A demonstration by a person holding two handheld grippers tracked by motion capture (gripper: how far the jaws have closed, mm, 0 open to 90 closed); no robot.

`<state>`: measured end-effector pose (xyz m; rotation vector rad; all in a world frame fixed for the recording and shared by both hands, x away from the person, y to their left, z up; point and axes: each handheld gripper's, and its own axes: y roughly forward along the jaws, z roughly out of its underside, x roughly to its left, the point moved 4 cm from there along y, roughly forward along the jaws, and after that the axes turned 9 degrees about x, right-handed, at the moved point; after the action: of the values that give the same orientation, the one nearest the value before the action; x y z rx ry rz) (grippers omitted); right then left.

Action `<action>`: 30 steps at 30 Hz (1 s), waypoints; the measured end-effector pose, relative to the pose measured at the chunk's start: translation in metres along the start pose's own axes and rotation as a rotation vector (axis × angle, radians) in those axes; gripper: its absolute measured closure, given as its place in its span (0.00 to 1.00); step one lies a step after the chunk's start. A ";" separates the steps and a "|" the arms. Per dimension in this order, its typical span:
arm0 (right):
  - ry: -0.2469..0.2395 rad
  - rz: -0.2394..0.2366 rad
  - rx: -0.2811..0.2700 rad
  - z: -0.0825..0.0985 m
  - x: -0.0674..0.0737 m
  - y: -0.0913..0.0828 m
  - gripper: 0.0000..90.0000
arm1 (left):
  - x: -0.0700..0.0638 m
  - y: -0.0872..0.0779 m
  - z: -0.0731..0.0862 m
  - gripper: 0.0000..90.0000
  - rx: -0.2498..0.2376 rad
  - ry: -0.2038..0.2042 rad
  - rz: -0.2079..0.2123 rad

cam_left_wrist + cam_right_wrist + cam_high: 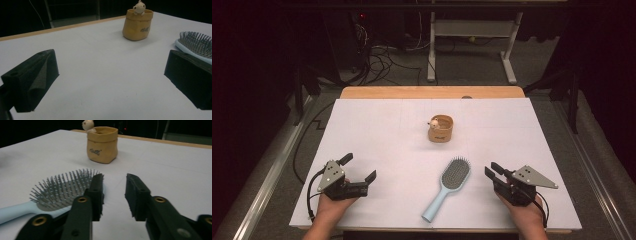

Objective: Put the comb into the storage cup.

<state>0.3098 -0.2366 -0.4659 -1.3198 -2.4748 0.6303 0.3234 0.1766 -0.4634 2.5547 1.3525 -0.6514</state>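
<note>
From above, a pale blue hairbrush (447, 187) lies on the white worktop (377, 130) between the left tongs (361, 168), spread wide, and the right tongs (490, 170), both empty. The left gripper view has the brush right of a tan pouch (137, 24). In the right gripper view the jaws stand narrowly apart beside the bristles, gripping nothing

The right gripper (113, 192) has its two black jaws close together, with a small gap and nothing between them. A light blue hairbrush (50, 195) lies on the white table (175, 167), just beside the left jaw. Farther off stands a tan pouch (102, 143) with a little toy (87, 125) peeking out.
</note>
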 end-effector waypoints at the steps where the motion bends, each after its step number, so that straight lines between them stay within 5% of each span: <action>1: -0.001 -0.002 0.002 -0.001 0.003 0.000 0.87 | 0.000 0.000 0.000 0.00 -0.003 -0.005 0.001; 4: -0.012 -0.042 0.004 -0.003 0.015 0.002 1.00 | -0.001 0.000 0.001 0.01 0.000 0.003 0.007; 15: -0.087 -0.208 0.038 -0.012 0.077 0.015 1.00 | -0.003 -0.001 0.000 0.00 0.003 -0.014 0.015; 18: -0.146 -0.281 0.059 -0.013 0.111 0.023 1.00 | -0.002 -0.001 0.001 0.00 0.007 -0.014 0.013; 26: -0.198 -0.352 0.124 -0.009 0.149 0.041 1.00 | 0.001 0.000 0.001 0.00 0.008 -0.018 0.012; 30: -0.239 -0.367 0.204 -0.003 0.164 0.055 1.00 | 0.002 0.000 0.000 0.00 0.009 -0.021 0.006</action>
<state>0.2601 -0.0717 -0.4857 -0.7261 -2.6542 0.9578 0.3244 0.1780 -0.4642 2.5499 1.3380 -0.6830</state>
